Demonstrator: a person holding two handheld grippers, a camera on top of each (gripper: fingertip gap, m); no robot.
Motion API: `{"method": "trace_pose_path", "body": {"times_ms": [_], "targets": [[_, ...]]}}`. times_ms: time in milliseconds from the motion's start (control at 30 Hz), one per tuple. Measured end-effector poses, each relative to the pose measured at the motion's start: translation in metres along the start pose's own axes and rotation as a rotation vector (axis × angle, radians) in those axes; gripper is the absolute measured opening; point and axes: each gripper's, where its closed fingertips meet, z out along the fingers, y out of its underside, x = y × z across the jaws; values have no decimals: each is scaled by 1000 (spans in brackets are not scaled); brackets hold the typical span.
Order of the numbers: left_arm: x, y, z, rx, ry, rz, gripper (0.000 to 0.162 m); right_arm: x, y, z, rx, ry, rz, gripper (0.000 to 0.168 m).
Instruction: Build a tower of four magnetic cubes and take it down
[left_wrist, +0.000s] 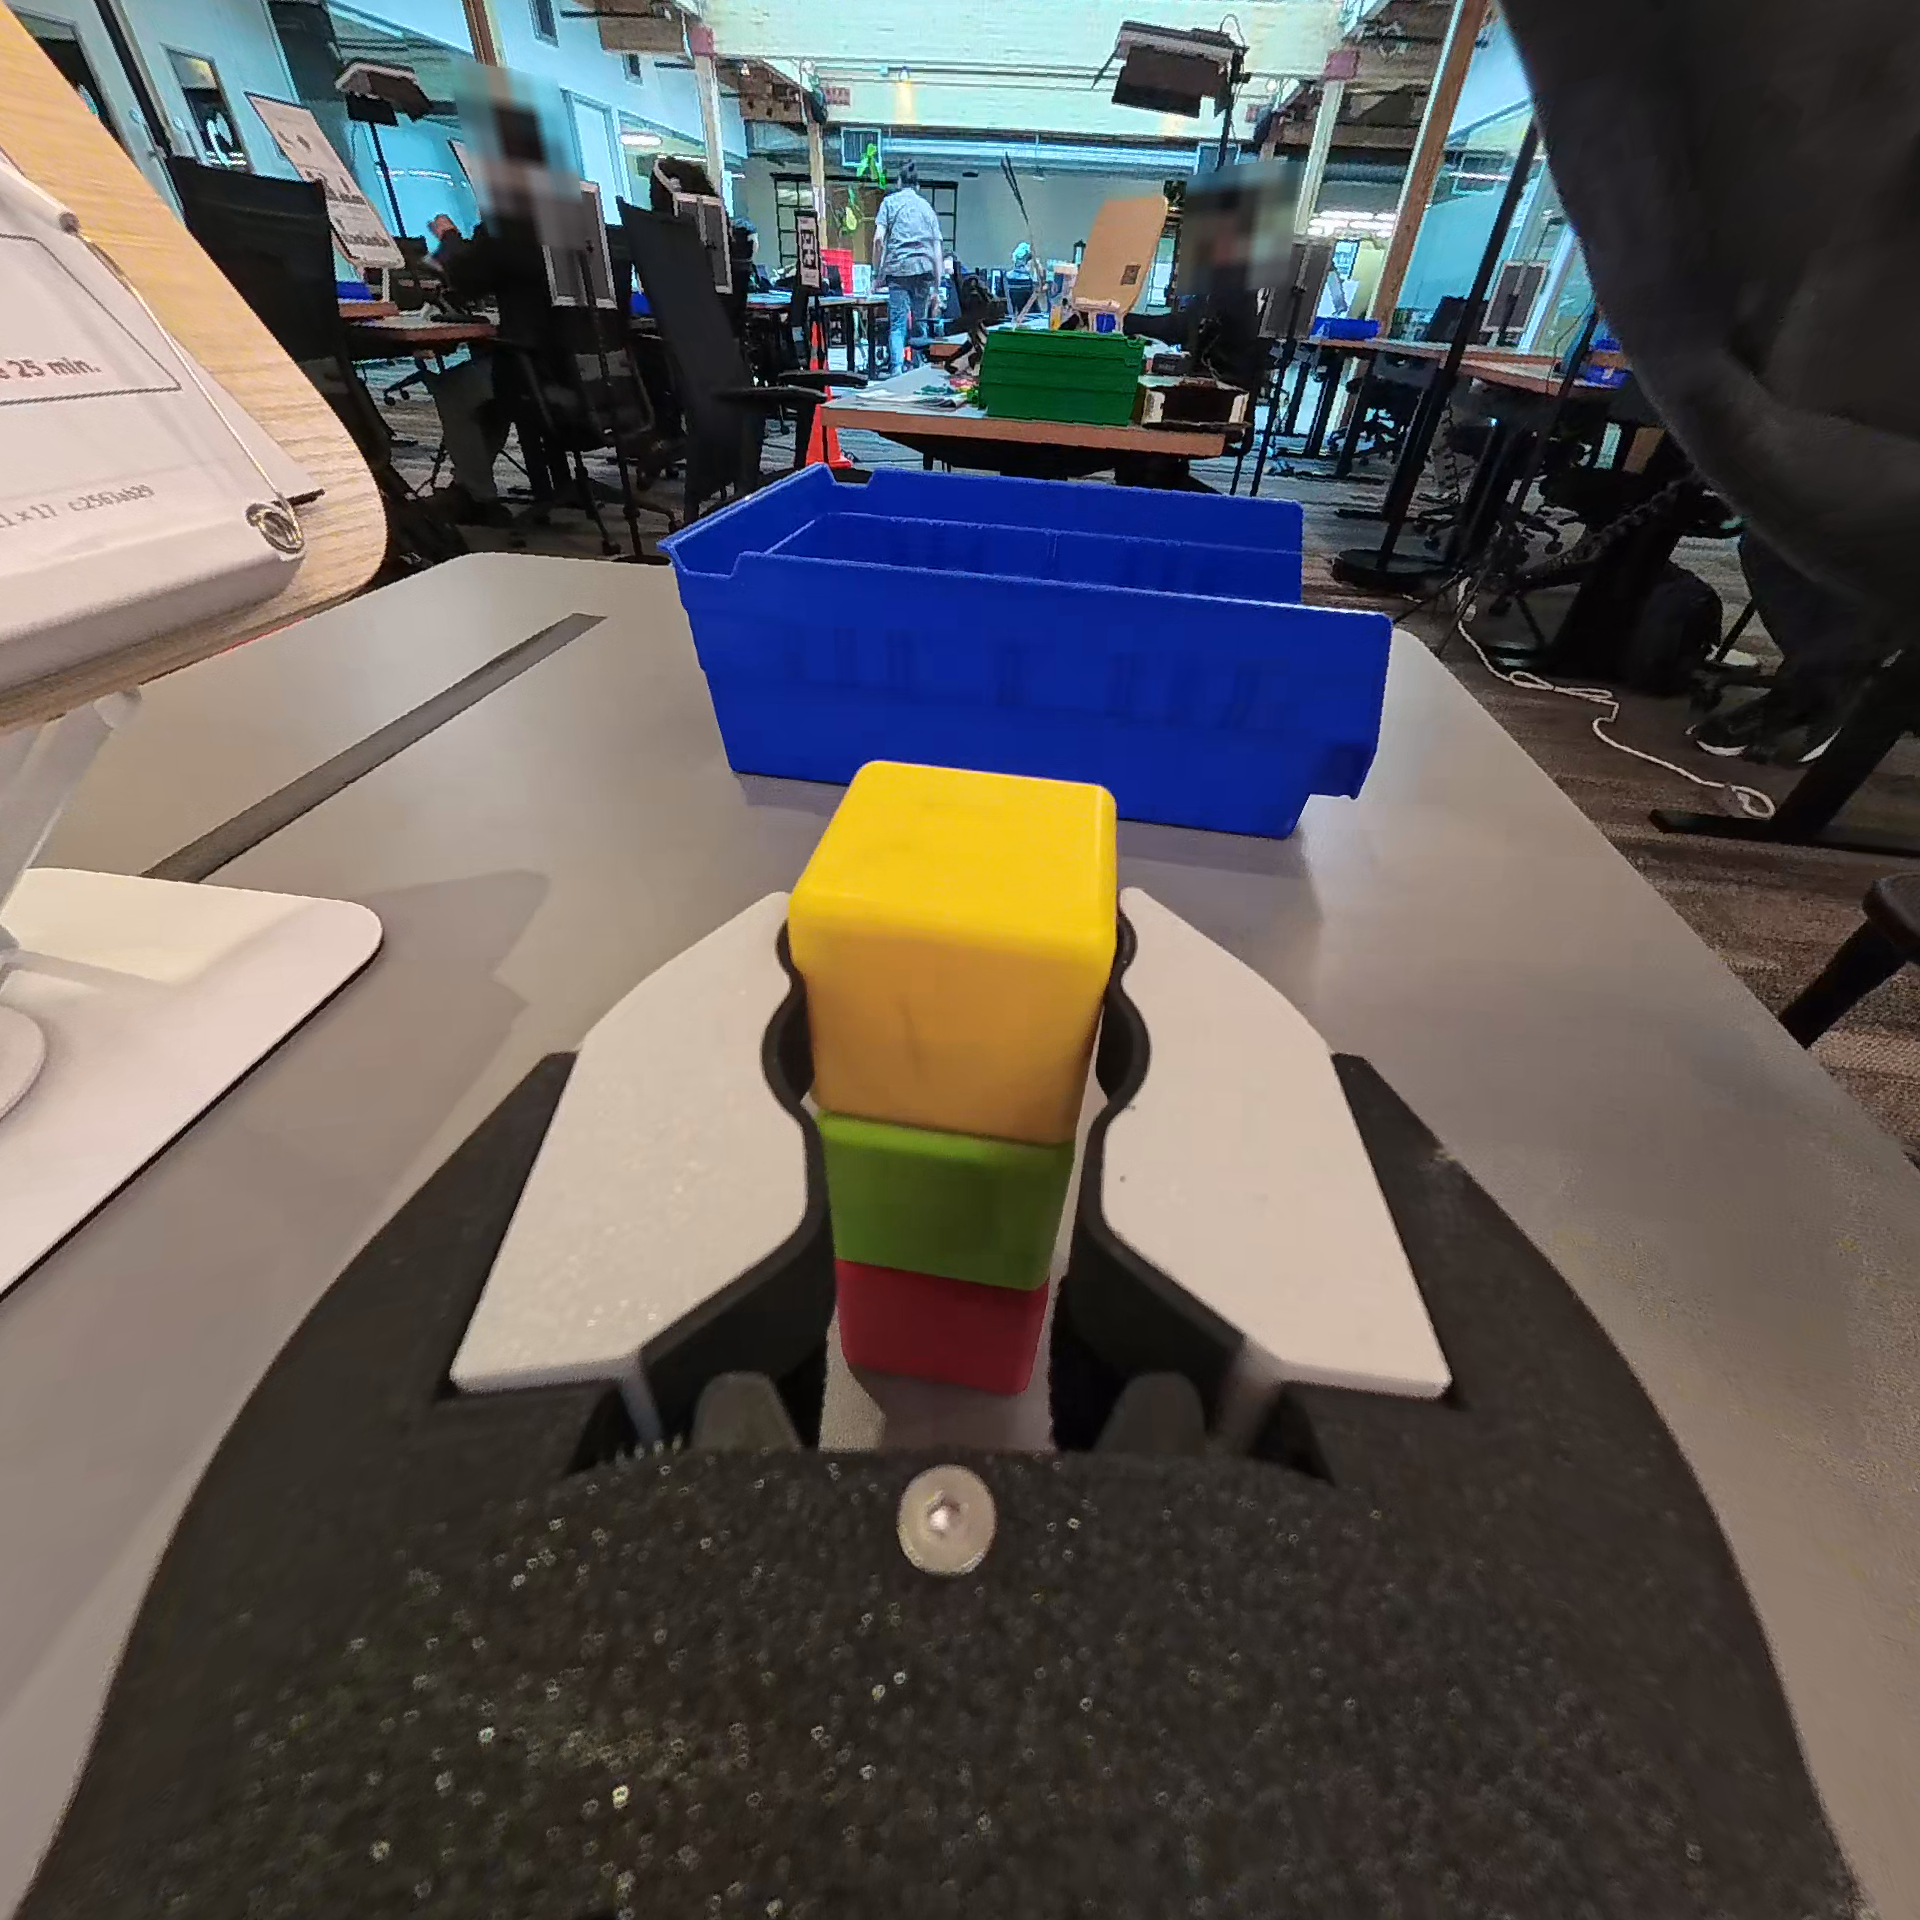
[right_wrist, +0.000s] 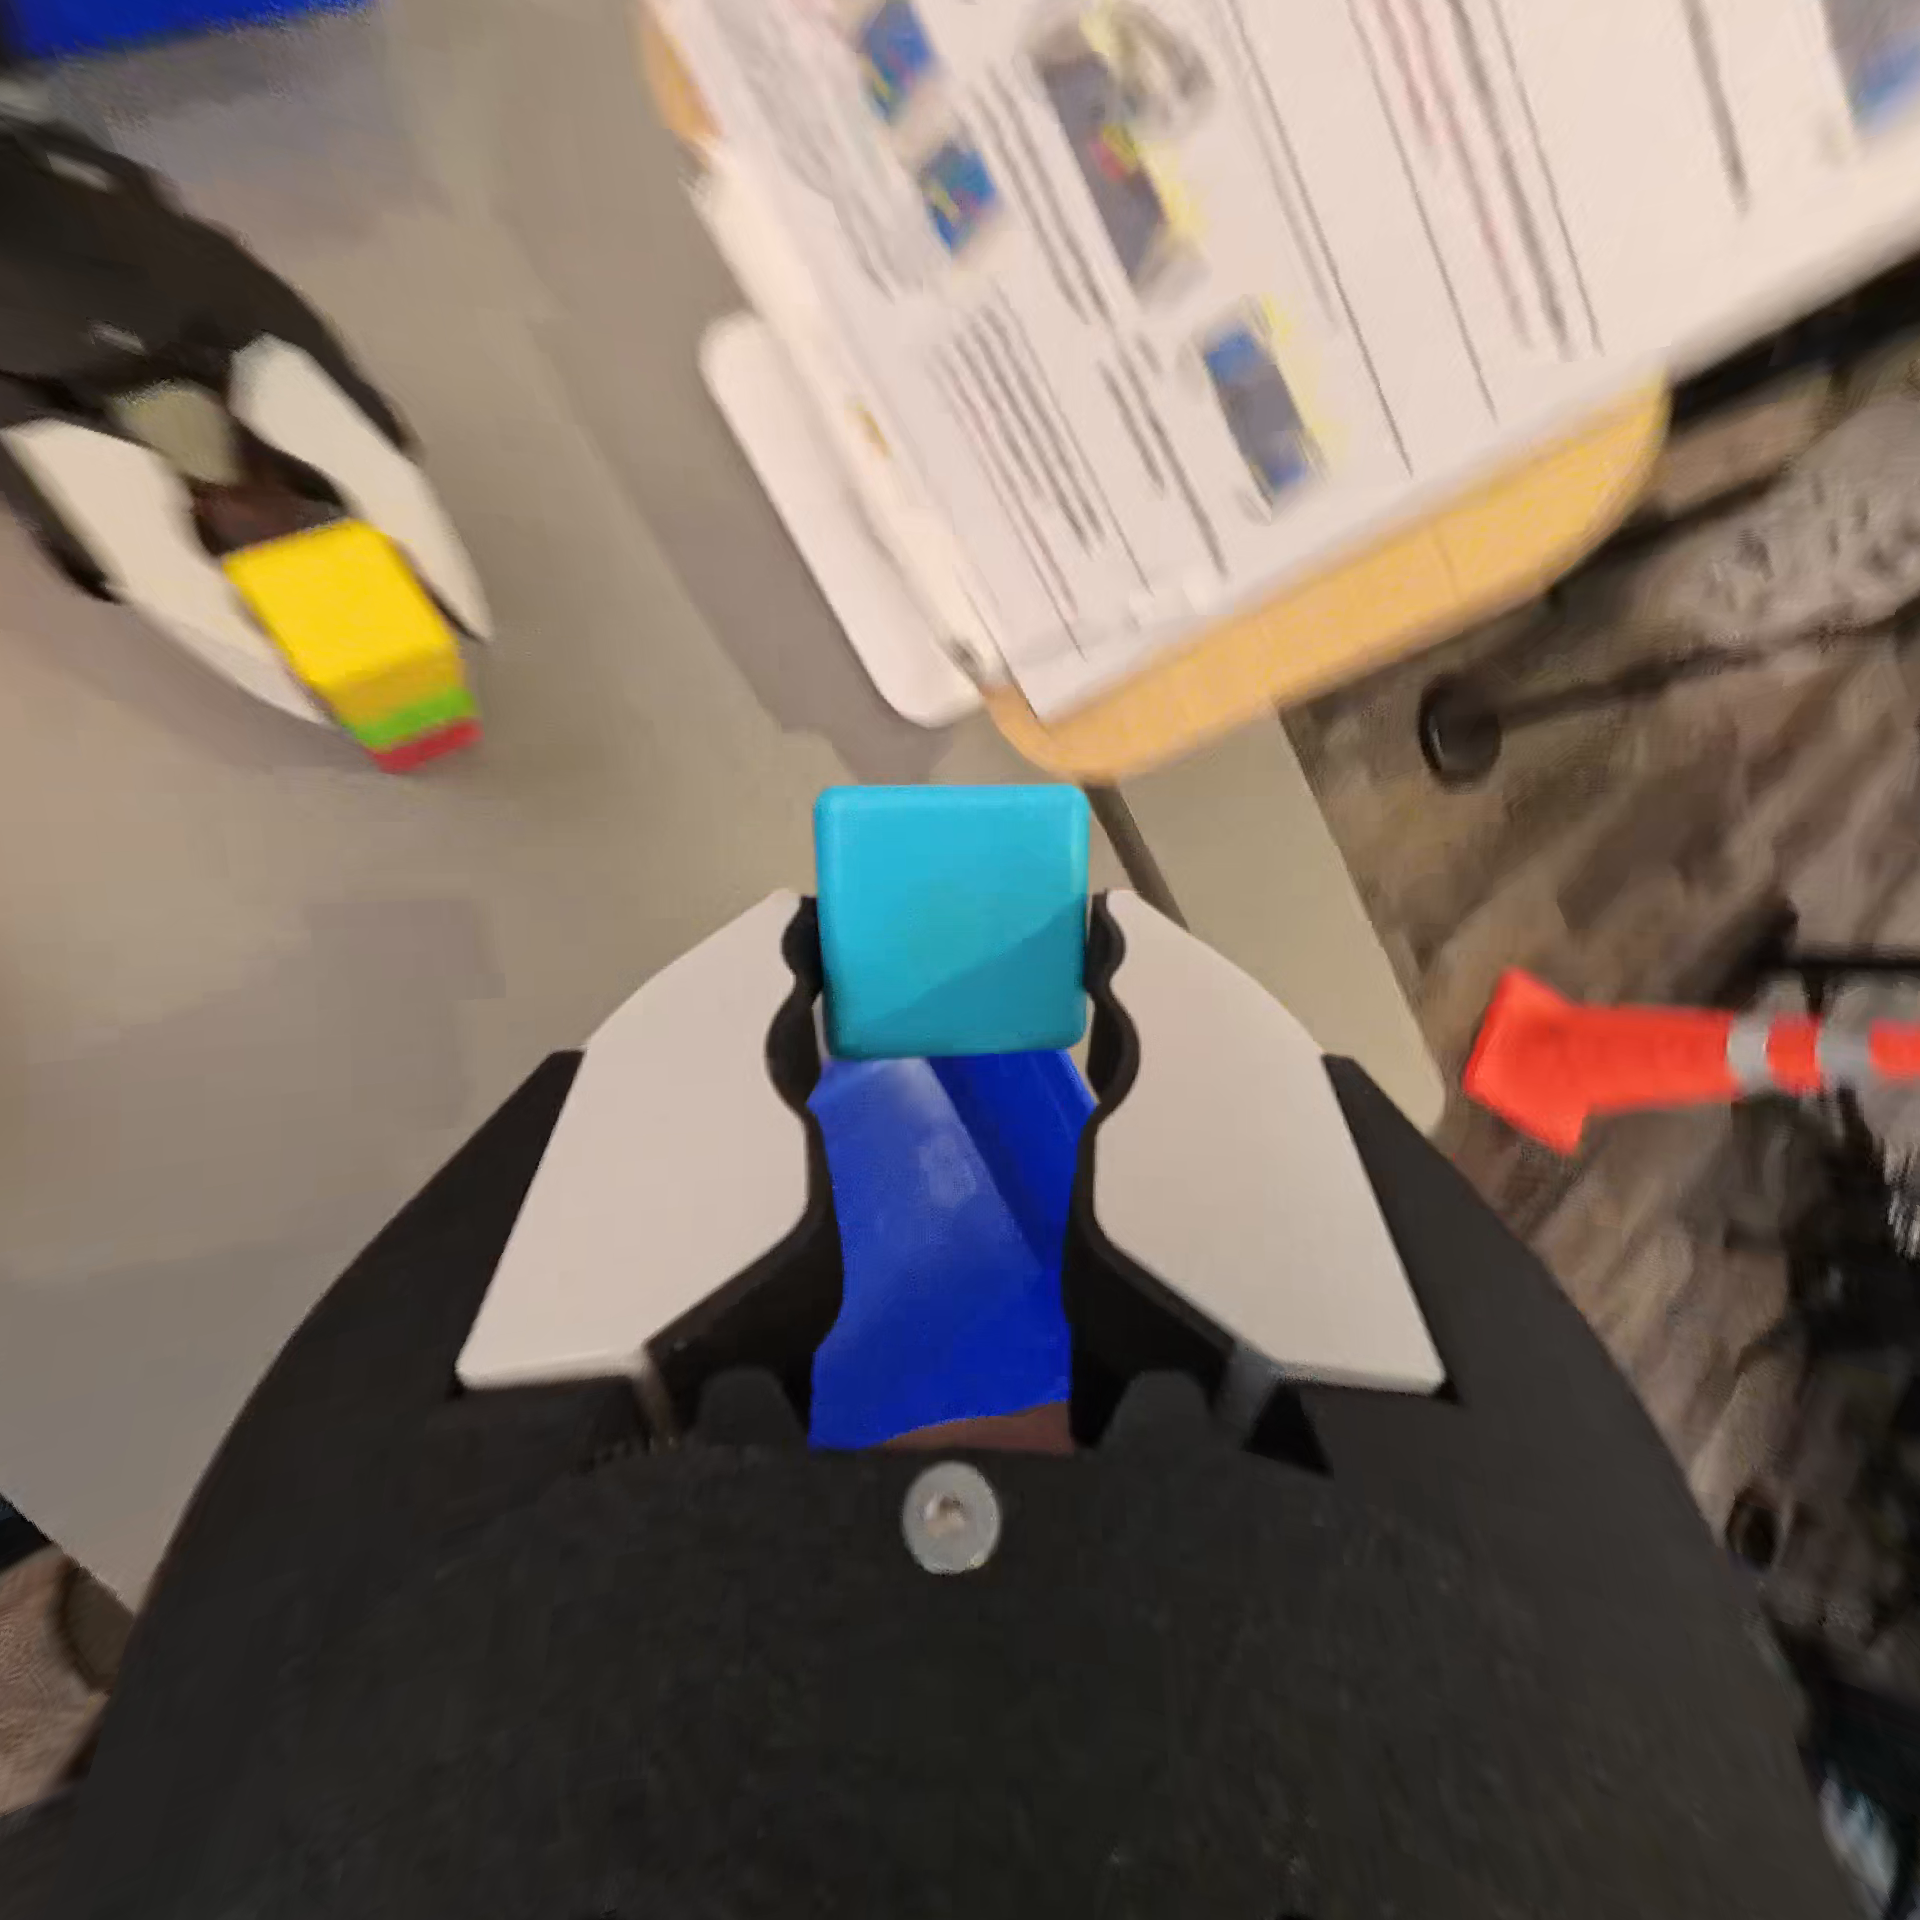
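The stack of three cubes stands upright on the grey table (left_wrist: 1455, 987): red cube (left_wrist: 940, 1335) at the base, green cube (left_wrist: 945, 1205) on it, yellow cube (left_wrist: 951, 951) on top, long axis vertical. The left gripper (left_wrist: 951, 966) is pinched on the yellow cube from both sides, its pads touching the cube's flanks, apparently steadying the stack. The fourth piece, a teal cube (right_wrist: 951, 920), is clamped in the tips of the right gripper (right_wrist: 951, 935) and held in the air over the blue bin (right_wrist: 935, 1226). Governing relation: in the right wrist view the stack lies up and to the left of the teal cube, well apart from it, so the carried cube would need to travel leftward and then descend squarely onto the yellow top face. The right gripper is the working one. That view is blurred, which suggests motion; direction cannot be determined. Beyond the stack sits the bin, near the table's far edge. A white stand (left_wrist: 156, 966) with printed sheets occupies the left side. An orange cone (right_wrist: 1621, 1049) lies on the floor. Beyond is an open workshop with desks and chairs.
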Motion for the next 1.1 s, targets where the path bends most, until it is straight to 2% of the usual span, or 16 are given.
{"method": "trace_pose_path", "body": {"times_ms": [100,300,400,467,633,833,900,1000,1100], "targets": [[1,0,0,-2,0,0,52,36,72,9,-111,60,203,49],[1,0,0,-4,1,0,52,24,221,86,-402,26,557,49],[2,0,0,-3,-1,1,52,15,272,119,-522,52,669,49],[2,0,0,-4,0,2,52,11,290,136,-550,56,718,49],[2,0,0,-4,2,1,52,13,312,157,-591,118,738,50],[2,0,0,-3,1,2,52,16,324,161,-576,157,783,50],[1,0,0,-2,-3,-1,52,18,322,157,-559,184,759,59],[2,0,0,-2,-6,0,53,25,293,133,-441,255,722,64],[4,-8,-4,33,1,4,66,18,235,75,-175,360,686,65]]}}
